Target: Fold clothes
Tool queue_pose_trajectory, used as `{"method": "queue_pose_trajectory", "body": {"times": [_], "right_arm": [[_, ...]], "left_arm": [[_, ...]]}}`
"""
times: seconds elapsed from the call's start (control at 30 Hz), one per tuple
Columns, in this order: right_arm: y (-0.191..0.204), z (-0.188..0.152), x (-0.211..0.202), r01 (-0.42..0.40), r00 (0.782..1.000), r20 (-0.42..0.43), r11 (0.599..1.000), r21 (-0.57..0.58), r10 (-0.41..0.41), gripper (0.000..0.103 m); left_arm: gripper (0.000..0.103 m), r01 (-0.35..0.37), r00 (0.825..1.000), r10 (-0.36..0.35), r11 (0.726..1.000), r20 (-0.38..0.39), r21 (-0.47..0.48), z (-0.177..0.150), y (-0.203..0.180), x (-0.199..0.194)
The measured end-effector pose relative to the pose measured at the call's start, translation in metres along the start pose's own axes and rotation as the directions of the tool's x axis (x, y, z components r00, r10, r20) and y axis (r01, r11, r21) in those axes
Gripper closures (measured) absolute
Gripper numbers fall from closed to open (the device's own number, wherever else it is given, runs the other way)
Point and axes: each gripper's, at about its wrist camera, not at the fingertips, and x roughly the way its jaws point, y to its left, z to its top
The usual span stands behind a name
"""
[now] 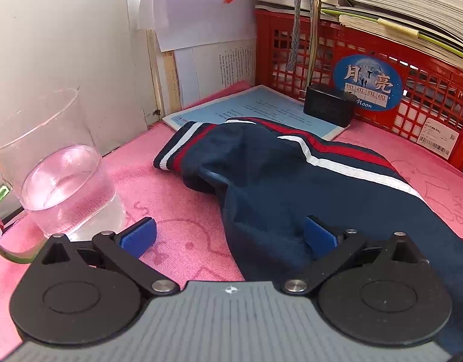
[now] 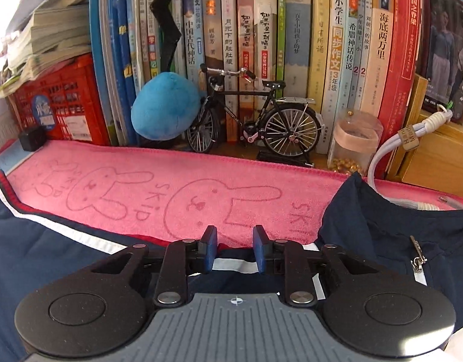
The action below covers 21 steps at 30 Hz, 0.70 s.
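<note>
Left gripper (image 1: 230, 236) hovers with its jaws spread wide, one pad over the pink towel (image 1: 177, 199), the other over the navy jacket (image 1: 291, 187), gripping nothing. That jacket lies crumpled across the towel on the tabletop, its striped cuff (image 1: 177, 147) pointing toward ten o'clock in the left wrist view.

Now the danger: a glass of water (image 1: 62, 175) stands at nine o'clock, just beside the left gripper. A sideways swing of that wide jaw, or a tug that drags the towel, could tip it, I'd say, and soak the jacket and the blue booklet (image 1: 261, 105) under the cuff.

Over to the right gripper (image 2: 234, 253): jaws narrowed to a small gap over the jacket's red-and-white trim. Whether the pads actually press cloth, I can't tell; the fabric sits low between them. If it lifts with a thin bite, the hem may slip out and the fold collapse.

At twelve o'clock in that view, the model bicycle (image 2: 252, 114) and a small jar (image 2: 355, 141) stand along the towel's far edge. Fling the sleeve too far and they could topple. The zipper pull (image 2: 418, 259) at three o'clock could snag, too.
</note>
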Motion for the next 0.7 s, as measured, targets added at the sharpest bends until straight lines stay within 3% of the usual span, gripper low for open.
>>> {"method": "queue_pose_trajectory", "body": {"times": [0.03, 0.1, 0.23, 0.27, 0.3, 0.37, 0.43, 0.47, 0.5, 0.6, 0.7], "right_arm": [[-0.001, -0.003, -0.007, -0.027, 1.000, 0.012, 1.000, 0.009, 0.027, 0.061], [-0.002, -0.012, -0.018, -0.071, 0.997, 0.031, 0.997, -0.002, 0.071, 0.032], [0.000, -0.031, -0.023, -0.067, 0.997, 0.028, 0.996, -0.051, 0.068, 0.026], [0.000, -0.032, -0.022, -0.070, 0.997, 0.012, 0.996, -0.049, 0.071, 0.024], [0.001, -0.033, -0.022, -0.070, 0.997, 0.014, 0.996, -0.049, 0.070, 0.022], [0.002, -0.035, -0.023, -0.067, 0.998, 0.014, 0.996, -0.055, 0.068, 0.020], [0.005, -0.037, -0.022, -0.064, 0.998, 0.009, 0.996, -0.070, 0.064, 0.017], [0.006, -0.038, -0.022, -0.062, 0.998, 0.010, 0.995, -0.077, 0.063, 0.016], [0.007, -0.038, -0.022, -0.061, 0.998, 0.010, 0.995, -0.084, 0.062, 0.016], [0.006, -0.035, -0.029, -0.077, 0.997, 0.017, 0.994, -0.078, 0.078, 0.015], [-0.004, -0.028, -0.049, -0.105, 0.994, 0.032, 0.992, -0.070, 0.108, 0.012]], "left_arm": [[0.000, 0.012, 1.000, -0.012, 1.000, -0.001, 0.000, 0.001, 0.000, 0.001], [0.000, 0.029, 1.000, -0.029, 1.000, 0.003, -0.004, 0.004, 0.000, 0.004], [0.001, 0.038, 0.999, -0.038, 0.999, 0.010, -0.026, 0.012, -0.007, 0.011], [0.009, 0.023, 1.000, -0.022, 0.999, 0.021, -0.026, 0.014, -0.009, 0.011], [0.027, 0.003, 0.999, -0.002, 1.000, 0.035, -0.024, 0.016, -0.010, 0.010], [0.051, -0.038, 0.997, 0.039, 0.999, 0.062, -0.023, 0.020, -0.014, 0.008], [0.070, -0.089, 0.990, 0.088, 0.996, 0.107, 0.005, 0.028, -0.016, 0.005], [0.082, -0.120, 0.985, 0.117, 0.992, 0.129, 0.023, 0.032, -0.016, 0.003], [0.088, -0.164, 0.976, 0.156, 0.986, 0.154, 0.039, 0.037, -0.017, 0.001], [0.089, -0.292, 0.929, 0.271, 0.955, 0.252, 0.049, 0.047, -0.018, -0.010], [0.088, -0.387, 0.906, 0.346, 0.911, 0.245, 0.143, 0.050, -0.034, -0.002]]}}
